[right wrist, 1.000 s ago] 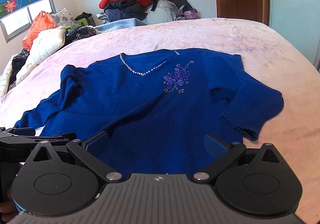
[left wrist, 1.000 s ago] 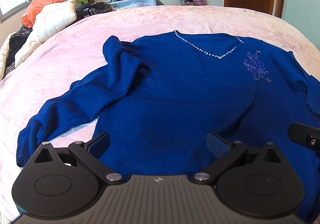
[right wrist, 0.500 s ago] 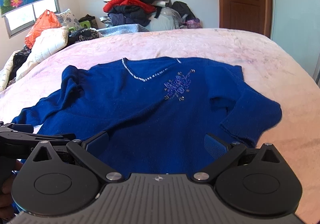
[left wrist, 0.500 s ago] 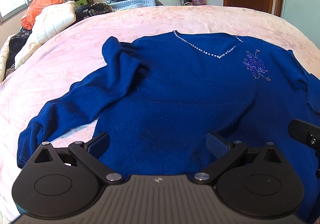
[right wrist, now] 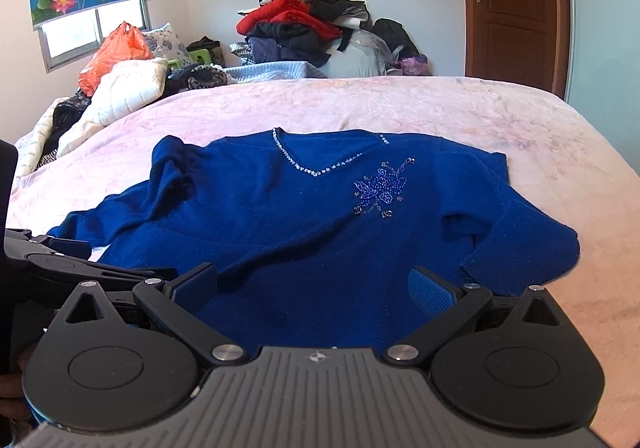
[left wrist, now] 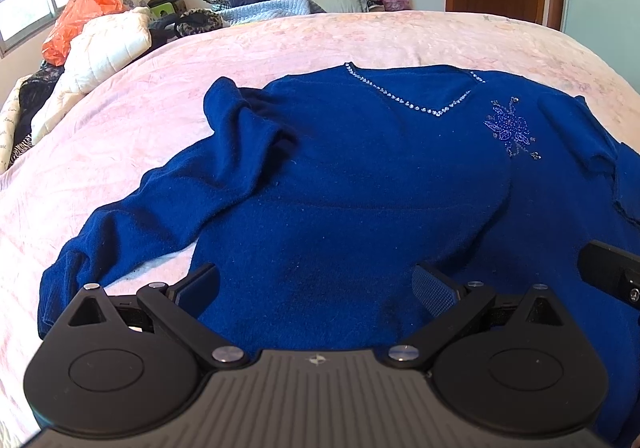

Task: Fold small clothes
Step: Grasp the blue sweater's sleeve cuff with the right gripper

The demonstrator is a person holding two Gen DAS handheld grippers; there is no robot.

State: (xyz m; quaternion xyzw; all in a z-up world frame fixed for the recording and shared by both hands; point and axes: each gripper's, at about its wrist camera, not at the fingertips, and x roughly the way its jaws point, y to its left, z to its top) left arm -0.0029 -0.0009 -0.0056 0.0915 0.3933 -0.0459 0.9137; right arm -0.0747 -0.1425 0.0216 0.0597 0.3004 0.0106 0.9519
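Fingers [left wrist: 434, 286] of left gripper [left wrist: 316, 284] spread apart, empty, above near hem of blue sweater [left wrist: 360, 187]. Right gripper [right wrist: 314, 284] likewise apart, gripping nothing. Sweater flat on pink bed [right wrist: 400, 103], neckline toward far side, hem nearest, sleeves out sideways. Bare bedspread beyond collar and off right sleeve [right wrist: 532, 244]. Seen from right wrist only: right bed edge, folded right cuff. From left wrist: left sleeve [left wrist: 132, 224] trailing to cuff. Clothes pile [right wrist: 308, 31] behind.
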